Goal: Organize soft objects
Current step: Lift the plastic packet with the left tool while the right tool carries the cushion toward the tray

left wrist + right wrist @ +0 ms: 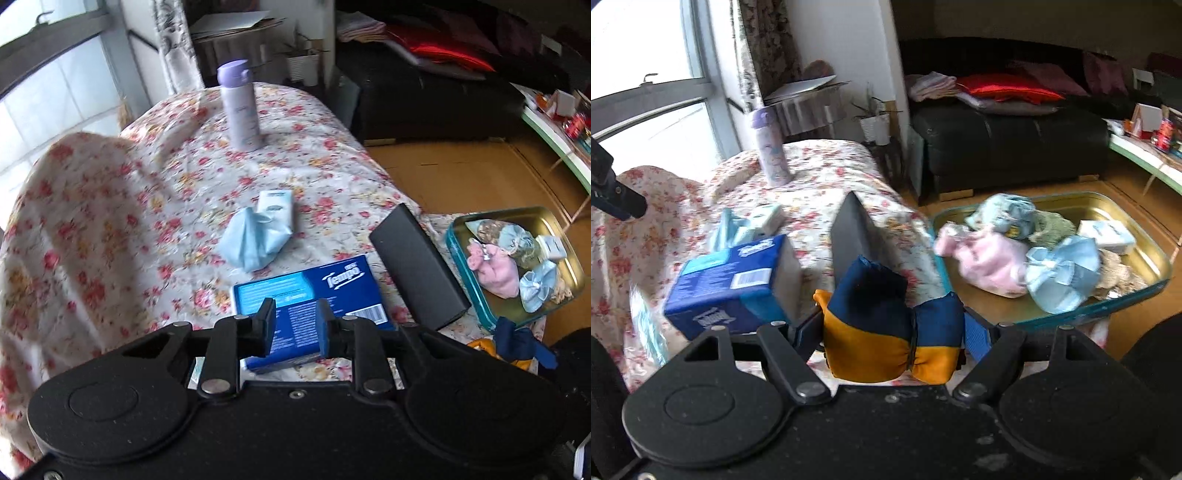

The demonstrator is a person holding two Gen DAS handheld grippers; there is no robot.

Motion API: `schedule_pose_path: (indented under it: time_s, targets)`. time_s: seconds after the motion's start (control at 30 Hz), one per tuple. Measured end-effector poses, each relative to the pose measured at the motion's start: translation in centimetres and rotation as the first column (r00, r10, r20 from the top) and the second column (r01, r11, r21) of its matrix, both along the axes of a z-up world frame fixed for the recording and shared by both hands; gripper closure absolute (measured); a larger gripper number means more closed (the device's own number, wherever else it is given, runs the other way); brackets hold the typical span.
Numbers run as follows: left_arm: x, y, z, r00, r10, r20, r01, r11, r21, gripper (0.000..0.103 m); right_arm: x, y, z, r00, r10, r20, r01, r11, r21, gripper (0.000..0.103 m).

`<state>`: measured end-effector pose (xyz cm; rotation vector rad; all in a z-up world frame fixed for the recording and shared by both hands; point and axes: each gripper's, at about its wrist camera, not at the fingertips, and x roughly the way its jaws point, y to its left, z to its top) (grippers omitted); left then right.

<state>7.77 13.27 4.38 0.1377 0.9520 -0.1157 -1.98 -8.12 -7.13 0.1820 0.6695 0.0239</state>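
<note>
The right gripper (894,328) is squeezing a soft bag (886,332) that is blue on top and yellow below. The jaws are pressing on its two sides, and a tie is pinching it in the middle. The bag is sitting just above the near edge of the table (827,192), close to the tin tray (1137,295).

The left gripper (295,325) is holding nothing. Its jaws are pulled in as far as they go, with only a small gap showing between them. It is hanging over the blue tissue pack (314,295).

The tray is already holding a pink bundle (990,266), a light blue bow (1063,277) and other soft things. A light blue pouch (255,240) is waiting on the flowered cloth, half on a small white packet (277,206).

What could go wrong? The bag is squashy, so it could be slipping out if the squeeze gets weaker. The tray seems to be sticking out past the table edge, so a hard push could be tipping it onto the floor. The black box (417,266) is lying between the tissue pack and the tray, and a low swing could be bumping it. The tray is getting full, so the bag could be rolling off the pile. The purple bottle (240,107) is standing tall at the back, and it could be falling over if someone tugs the cloth.
</note>
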Motion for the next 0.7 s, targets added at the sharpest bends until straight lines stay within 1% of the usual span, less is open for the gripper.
schedule_pose_path:
  time_s: [0.03, 0.07, 0.1, 0.13, 0.17, 0.2, 0.23, 0.3, 0.4, 0.47, 0.53, 0.6, 0.7]
  targets:
    - [0.0, -0.1, 0.0, 1.0, -0.002, 0.001, 0.002, 1.0, 0.001, 0.075, 0.0, -0.4, -0.1, 1.0, -0.011, -0.004, 0.011, 1.0, 0.003, 0.026]
    - [0.2, 0.1, -0.2, 1.0, -0.003, -0.008, 0.003, 1.0, 0.002, 0.064, 0.0, -0.7, -0.2, 1.0, -0.02, -0.008, 0.02, 1.0, 0.007, 0.026]
    - [0.3, 0.3, -0.5, 1.0, 0.007, -0.021, -0.006, 1.0, 0.005, 0.049, 0.0, -1.2, -0.3, 0.999, -0.03, -0.013, 0.03, 0.999, 0.014, 0.026]
    - [0.5, 0.8, -0.9, 0.999, 0.03, -0.034, -0.03, 0.999, 0.012, 0.04, 0.2, -1.3, -0.4, 0.999, -0.038, -0.019, 0.039, 0.999, 0.02, 0.026]
    - [0.6, 1.0, -1.2, 0.998, 0.047, -0.041, -0.046, 0.999, 0.021, 0.024, 0.3, -1.5, -0.5, 0.999, -0.046, -0.026, 0.047, 0.999, 0.028, 0.026]
    - [0.7, 1.4, -1.7, 0.997, 0.061, -0.054, -0.059, 0.998, 0.036, 0.022, 0.4, -1.6, -0.6, 0.998, -0.049, -0.033, 0.05, 0.998, 0.036, 0.026]
    - [0.8, 1.9, -2.4, 0.994, 0.074, -0.08, -0.071, 0.996, 0.047, 0.022, 0.5, -1.7, -0.7, 0.998, -0.049, -0.036, 0.05, 0.998, 0.041, 0.026]
    - [1.3, 3.1, -4.1, 0.983, 0.111, -0.145, -0.106, 0.993, 0.043, 0.022, 0.6, -1.5, -0.7, 0.998, -0.044, -0.035, 0.045, 0.998, 0.04, 0.026]
    - [1.9, 5.2, -6.9, 0.953, 0.19, -0.237, -0.191, 0.981, 0.02, 0.022, 0.5, -1.0, -0.7, 0.999, -0.027, -0.03, 0.028, 0.999, 0.031, 0.026]
    - [2.1, 6.0, -8.7, 0.931, 0.232, -0.281, -0.23, 0.972, 0.042, 0.022, 0.3, -0.8, -0.7, 0.999, -0.018, -0.027, 0.018, 1.0, 0.023, 0.026]
    - [2.4, 6.2, -10.3, 0.917, 0.239, -0.318, -0.225, 0.971, 0.08, 0.022, 0.3, -0.6, -0.7, 1.0, -0.013, -0.027, 0.013, 1.0, 0.018, 0.026]
    - [2.5, 5.9, -11.8, 0.909, 0.229, -0.348, -0.203, 0.973, 0.111, 0.022, 0.4, -0.6, -0.7, 0.999, -0.012, -0.03, 0.013, 1.0, 0.017, 0.026]
    - [3.1, 5.3, -13.1, 0.897, 0.217, -0.385, -0.172, 0.974, 0.147, 0.022, 0.5, -0.5, -0.8, 0.999, -0.012, -0.036, 0.013, 1.0, 0.009, 0.026]
